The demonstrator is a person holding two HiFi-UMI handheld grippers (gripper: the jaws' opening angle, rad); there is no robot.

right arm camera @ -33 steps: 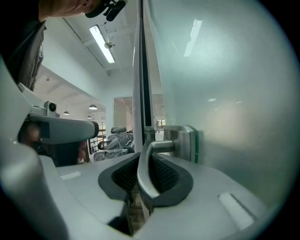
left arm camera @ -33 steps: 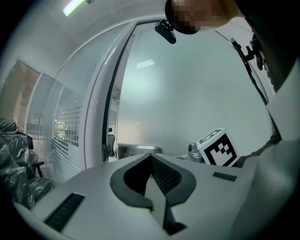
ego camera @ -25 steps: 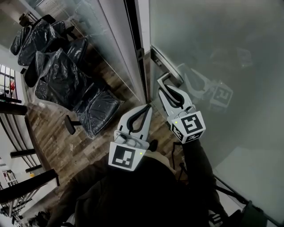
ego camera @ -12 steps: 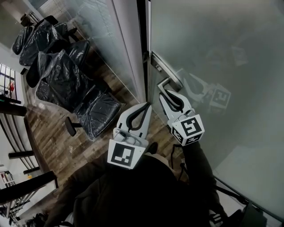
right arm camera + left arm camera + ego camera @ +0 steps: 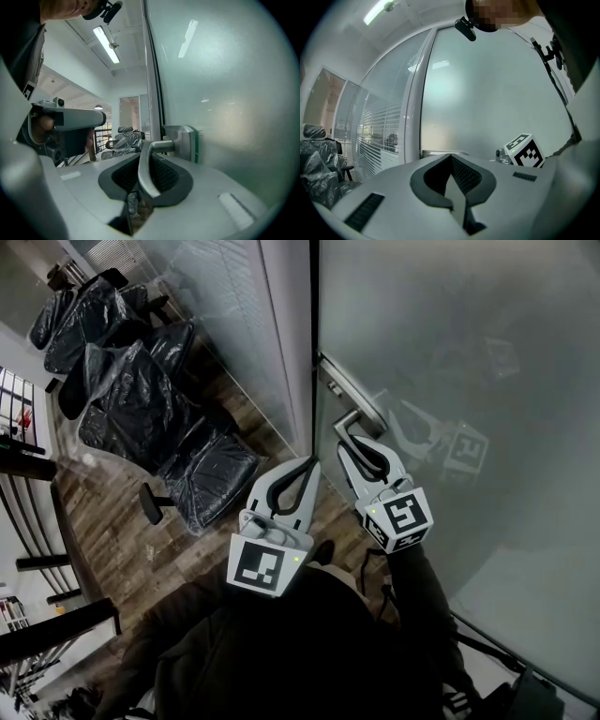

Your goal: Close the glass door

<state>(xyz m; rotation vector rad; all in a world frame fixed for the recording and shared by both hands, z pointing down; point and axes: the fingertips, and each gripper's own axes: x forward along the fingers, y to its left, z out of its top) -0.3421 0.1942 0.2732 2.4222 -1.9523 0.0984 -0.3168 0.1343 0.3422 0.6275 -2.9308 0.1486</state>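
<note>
The frosted glass door [image 5: 450, 352] fills the right of the head view, its edge close against the grey door frame [image 5: 286, 334]. A metal lever handle [image 5: 349, 420] sticks out from a plate on the door. My right gripper [image 5: 360, 439] is shut on that lever; in the right gripper view the lever [image 5: 146, 164] runs between the dark pads of the right gripper [image 5: 143, 159] up to the plate [image 5: 185, 140]. My left gripper [image 5: 309, 467] hangs just left of it, shut and holding nothing; its own view shows the left gripper [image 5: 451, 161] facing the door [image 5: 487, 93].
Several office chairs wrapped in black plastic [image 5: 141, 409] stand on the wooden floor [image 5: 122, 540] to the left. A dark railing [image 5: 28, 465] runs along the far left. A glass partition with blinds [image 5: 379, 131] adjoins the frame.
The dark gap between the door's edge and the frame has narrowed to a thin line. The right gripper stayed on the lever and moved with it; the left gripper hardly shifted.
</note>
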